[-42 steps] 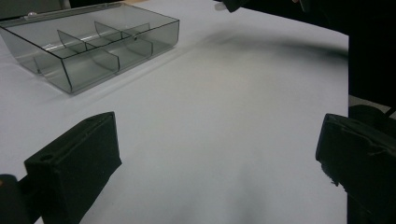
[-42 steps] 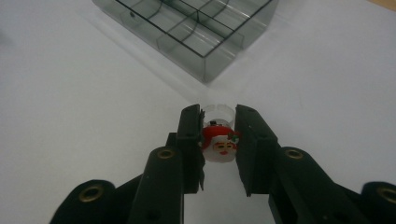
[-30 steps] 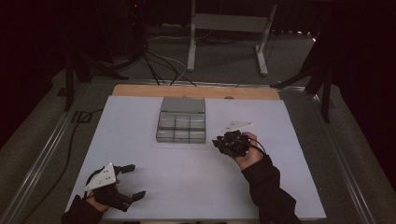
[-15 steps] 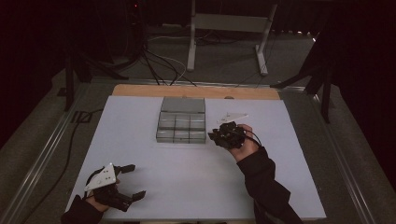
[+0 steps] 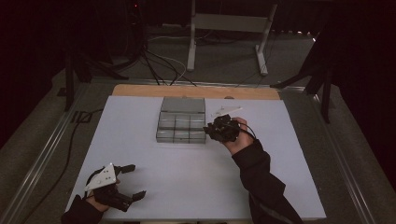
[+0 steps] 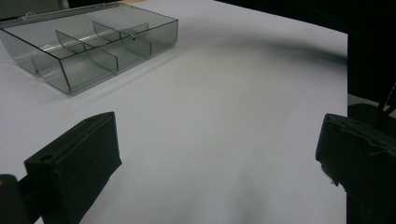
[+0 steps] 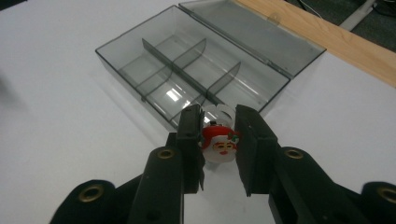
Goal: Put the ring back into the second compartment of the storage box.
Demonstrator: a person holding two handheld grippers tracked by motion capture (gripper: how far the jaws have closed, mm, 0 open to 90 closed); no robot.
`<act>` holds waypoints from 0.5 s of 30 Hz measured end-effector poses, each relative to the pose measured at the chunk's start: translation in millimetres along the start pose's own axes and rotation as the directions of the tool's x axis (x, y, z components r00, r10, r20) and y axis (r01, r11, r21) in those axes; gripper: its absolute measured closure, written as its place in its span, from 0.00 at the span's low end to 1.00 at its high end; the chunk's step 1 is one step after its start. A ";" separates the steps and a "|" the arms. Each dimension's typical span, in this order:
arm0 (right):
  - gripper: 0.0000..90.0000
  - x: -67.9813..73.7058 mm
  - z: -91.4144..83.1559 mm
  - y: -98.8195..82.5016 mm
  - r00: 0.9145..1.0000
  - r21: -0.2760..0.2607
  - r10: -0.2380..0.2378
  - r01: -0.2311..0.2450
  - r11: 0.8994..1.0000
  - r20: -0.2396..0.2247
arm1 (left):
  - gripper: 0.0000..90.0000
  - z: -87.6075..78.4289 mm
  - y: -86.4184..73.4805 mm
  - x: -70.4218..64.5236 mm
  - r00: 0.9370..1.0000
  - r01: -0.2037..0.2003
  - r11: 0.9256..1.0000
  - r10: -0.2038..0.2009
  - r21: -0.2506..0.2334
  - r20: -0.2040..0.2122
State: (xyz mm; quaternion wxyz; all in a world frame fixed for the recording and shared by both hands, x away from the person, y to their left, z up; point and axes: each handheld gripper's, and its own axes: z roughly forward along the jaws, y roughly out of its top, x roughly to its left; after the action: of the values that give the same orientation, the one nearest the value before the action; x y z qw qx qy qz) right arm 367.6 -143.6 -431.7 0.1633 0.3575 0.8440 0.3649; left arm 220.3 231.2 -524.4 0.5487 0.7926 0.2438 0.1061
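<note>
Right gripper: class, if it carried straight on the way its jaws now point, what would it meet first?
The right gripper, shut on a Santa ring, points at the open compartment box. It would probably meet the box's near wall first, unless it is high enough to pass over; height is unclear.

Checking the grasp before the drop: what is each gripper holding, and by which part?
The right gripper pinches a small white plastic ring with a red Santa face by its sides. The left gripper is open, holding nothing.
</note>
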 end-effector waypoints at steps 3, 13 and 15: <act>0.80 0.1 2.2 4.9 1.000 -0.003 -0.001 0.001 1.000 -0.003 | 0.00 -0.2 0.2 0.0 1.000 -0.002 1.000 0.002 -0.002 0.001; 0.80 1.7 12.5 19.5 1.000 0.000 -0.005 0.005 1.000 -0.011 | 0.00 -0.3 0.2 -0.1 1.000 -0.003 1.000 0.003 -0.001 0.001; 0.80 2.5 14.8 22.9 1.000 0.000 -0.006 0.006 1.000 -0.011 | 0.00 -0.4 0.3 0.0 1.000 -0.003 1.000 0.003 -0.003 0.003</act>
State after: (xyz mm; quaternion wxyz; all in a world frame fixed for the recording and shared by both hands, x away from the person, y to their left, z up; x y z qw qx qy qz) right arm 384.9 -123.5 -425.1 0.1598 0.3529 0.8461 0.3662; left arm 220.2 231.4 -523.9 0.5503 0.7921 0.2417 0.1060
